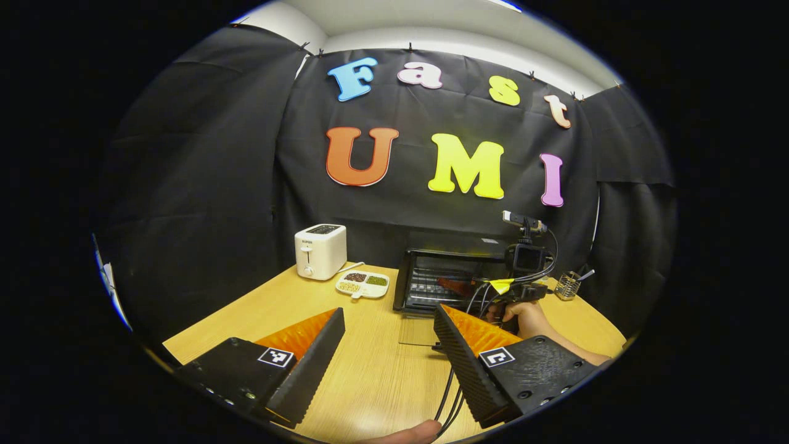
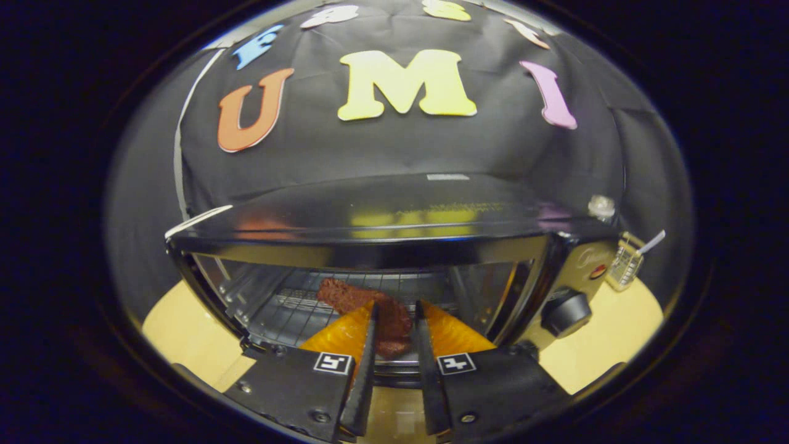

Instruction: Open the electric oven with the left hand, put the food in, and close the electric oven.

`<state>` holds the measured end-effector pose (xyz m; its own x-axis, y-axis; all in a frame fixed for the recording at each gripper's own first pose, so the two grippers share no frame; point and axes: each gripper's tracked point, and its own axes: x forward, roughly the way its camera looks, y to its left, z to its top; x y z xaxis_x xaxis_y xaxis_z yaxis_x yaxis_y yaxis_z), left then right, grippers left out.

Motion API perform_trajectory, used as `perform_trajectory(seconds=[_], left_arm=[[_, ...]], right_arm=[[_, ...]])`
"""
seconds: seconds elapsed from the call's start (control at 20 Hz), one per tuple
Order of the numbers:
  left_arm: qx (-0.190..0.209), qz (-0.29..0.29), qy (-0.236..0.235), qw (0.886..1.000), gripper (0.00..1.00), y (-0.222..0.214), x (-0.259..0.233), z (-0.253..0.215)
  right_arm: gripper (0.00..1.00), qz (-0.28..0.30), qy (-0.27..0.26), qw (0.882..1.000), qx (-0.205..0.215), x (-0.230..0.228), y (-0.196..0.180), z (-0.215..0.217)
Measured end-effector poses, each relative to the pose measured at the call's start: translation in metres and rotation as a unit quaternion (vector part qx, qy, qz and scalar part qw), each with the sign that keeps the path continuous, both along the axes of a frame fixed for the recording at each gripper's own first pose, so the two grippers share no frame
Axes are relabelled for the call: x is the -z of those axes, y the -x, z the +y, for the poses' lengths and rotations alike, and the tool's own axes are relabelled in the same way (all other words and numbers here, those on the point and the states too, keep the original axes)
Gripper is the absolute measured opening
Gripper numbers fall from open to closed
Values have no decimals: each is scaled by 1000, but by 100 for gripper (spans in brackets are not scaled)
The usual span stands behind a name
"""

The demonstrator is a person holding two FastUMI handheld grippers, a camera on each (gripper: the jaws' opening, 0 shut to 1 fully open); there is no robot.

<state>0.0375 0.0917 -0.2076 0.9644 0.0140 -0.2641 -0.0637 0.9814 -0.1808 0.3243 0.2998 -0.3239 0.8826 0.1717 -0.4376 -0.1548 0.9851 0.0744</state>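
- In the left gripper view, the left gripper [image 1: 387, 345] fills the bottom of the picture, its jaws spread wide apart with bare table [image 1: 376, 382] between them; they grasp nothing.
- At 6 o'clock in that view, a fingertip [image 1: 414, 434] shows at the lower edge beside black cables [image 1: 450, 394] that run up along the table.
- Past the left gripper's far fingertip, at about 3 o'clock from picture centre, a hand [image 1: 524, 316] holds the right gripper [image 1: 466, 287], which carries a camera on top and points into the electric oven [image 1: 431, 277].
- The oven stands on the table with its door open and lying flat toward the viewer; the wire rack shows inside.
- To the oven's 9 o'clock lies a small divided dish [image 1: 362, 284] with dark and green fillings, and beyond that, at 10 o'clock, a white toaster [image 1: 320, 250].
- At the oven's 3 o'clock stands a small wire holder [image 1: 568, 285] near the table's edge.
- In the right gripper view, the right gripper [image 2: 394, 327] sits at 6 o'clock, its jaws narrowed on a reddish-brown piece of food [image 2: 354, 296]; the food's near end lies between the fingertips, though whether both press on it I cannot tell.
- The food stretches away toward 11 o'clock over the wire rack [image 2: 290, 305] inside the oven cavity.
- At 4 o'clock, on the oven's front panel, sits a black knob [image 2: 566, 313], with the wire holder just beyond at 3 o'clock.
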Motion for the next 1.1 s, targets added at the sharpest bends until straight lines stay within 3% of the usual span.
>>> perform_trajectory(seconds=[0.05, 0.1, 0.25, 0.5, 0.55, 0.65, 1.1], left_arm=[[0, 1, 1, 1000, 93, 1, 2, -1], [-1, 6, 3, 1000, 93, 0, 7, 0], [-1, 18, 11, 1000, 93, 0, 15, 1], [11, 36, 15, 999, 93, -1, 35, -6], [14, 44, 16, 999, 93, -2, 42, -9], [21, 60, 16, 998, 94, -6, 57, -15], [71, 129, 17, 989, 94, -24, 120, -76]], right_arm=[[48, 1, -2, 1000, -8, -1, 8, 1], [53, 5, -6, 1000, -17, -5, 19, 1], [54, 4, -18, 1000, -25, -21, 45, -6], [67, -7, -46, 998, -37, -53, 94, -31], [85, -14, -45, 998, -43, -59, 102, -37], [93, -32, -40, 998, -47, -75, 119, -55], [98, -123, 2, 992, -4, -146, 179, -159]])
